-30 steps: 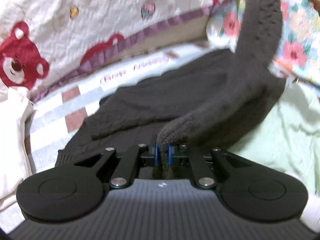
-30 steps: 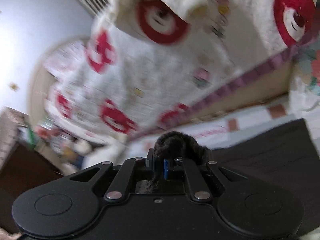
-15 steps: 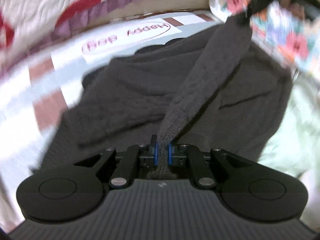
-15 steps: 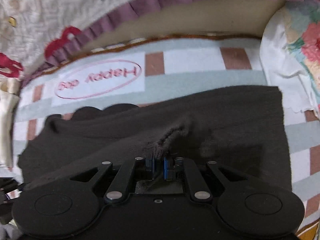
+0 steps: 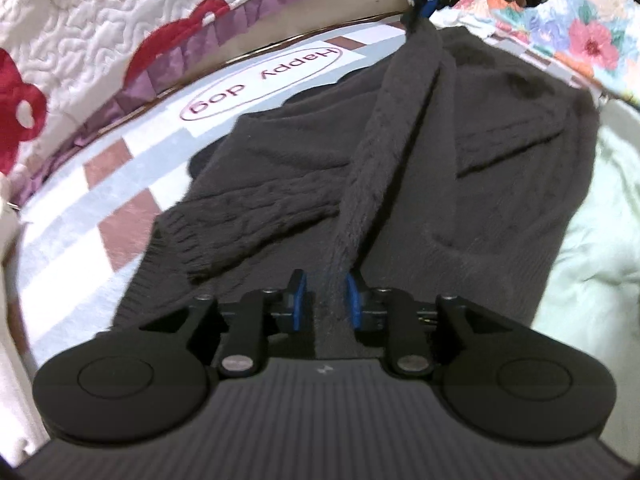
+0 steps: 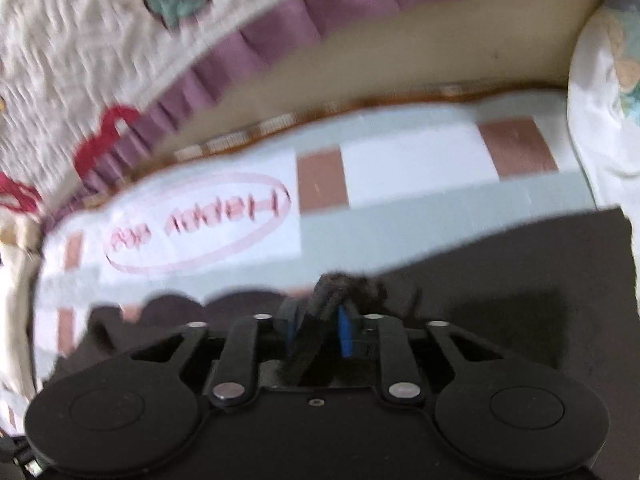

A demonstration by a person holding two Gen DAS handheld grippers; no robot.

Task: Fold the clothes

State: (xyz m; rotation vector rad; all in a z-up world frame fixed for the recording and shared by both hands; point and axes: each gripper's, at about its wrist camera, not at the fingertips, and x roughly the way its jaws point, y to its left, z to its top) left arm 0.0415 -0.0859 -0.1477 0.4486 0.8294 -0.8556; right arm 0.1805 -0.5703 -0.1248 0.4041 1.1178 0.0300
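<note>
Between both opening tongs [image 5: 325, 296] [image 6: 320, 330] stretches the sweater's sleeve [image 5: 384, 128].

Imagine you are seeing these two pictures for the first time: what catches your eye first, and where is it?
A dark knitted sweater sprawls across the checked bed sheet, one ridge of it stretched between the left gripper and the right gripper, whose jaws are both opening. Behind, along the bed's far edge, lies a white quilt with red bears.

Probably a home bedroom: a quilted bear-print bedspread [image 5: 120, 20], checked "Happy dog" sheet [image 5: 260, 76] and floral pillow [image 5: 580, 36].
</note>
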